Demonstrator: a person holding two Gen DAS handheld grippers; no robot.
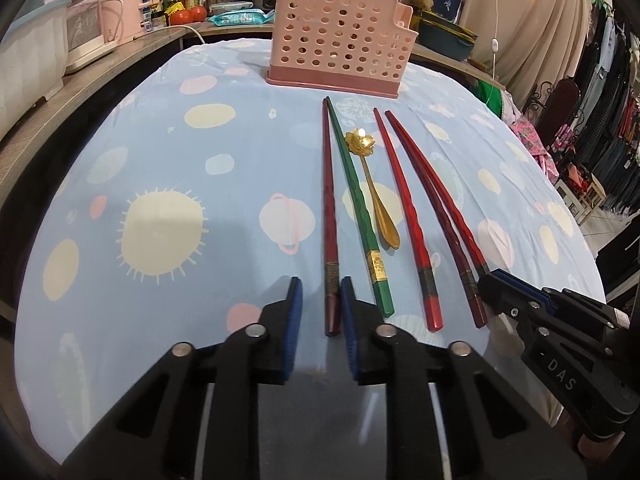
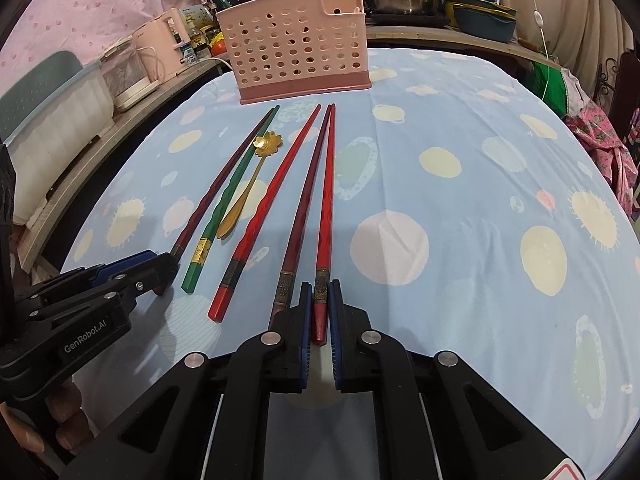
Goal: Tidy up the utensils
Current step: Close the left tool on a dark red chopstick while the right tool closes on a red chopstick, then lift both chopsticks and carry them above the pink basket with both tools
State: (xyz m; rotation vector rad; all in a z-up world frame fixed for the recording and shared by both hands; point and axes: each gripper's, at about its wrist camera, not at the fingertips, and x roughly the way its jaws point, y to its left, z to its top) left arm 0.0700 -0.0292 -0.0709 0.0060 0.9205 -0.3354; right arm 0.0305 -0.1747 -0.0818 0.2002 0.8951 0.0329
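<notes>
Several chopsticks and a gold flower-ended spoon (image 1: 370,176) lie in a row on the blue cloth, in front of a pink perforated utensil holder (image 1: 340,44). My left gripper (image 1: 320,292) is open, its pads either side of the thick end of the leftmost dark red chopstick (image 1: 329,216); a gap shows on the left. A green chopstick (image 1: 360,208) lies beside it. My right gripper (image 2: 320,294) is shut on the thick end of the rightmost red chopstick (image 2: 326,200), which lies on the cloth. The holder (image 2: 296,48) and spoon (image 2: 248,188) also show in the right wrist view.
A wooden counter (image 1: 100,64) runs along the left and back with appliances, bottles, pots and a storage bin. Clothes hang at the right (image 1: 608,120). The table's cloth (image 2: 480,200) stretches to the right of the chopsticks.
</notes>
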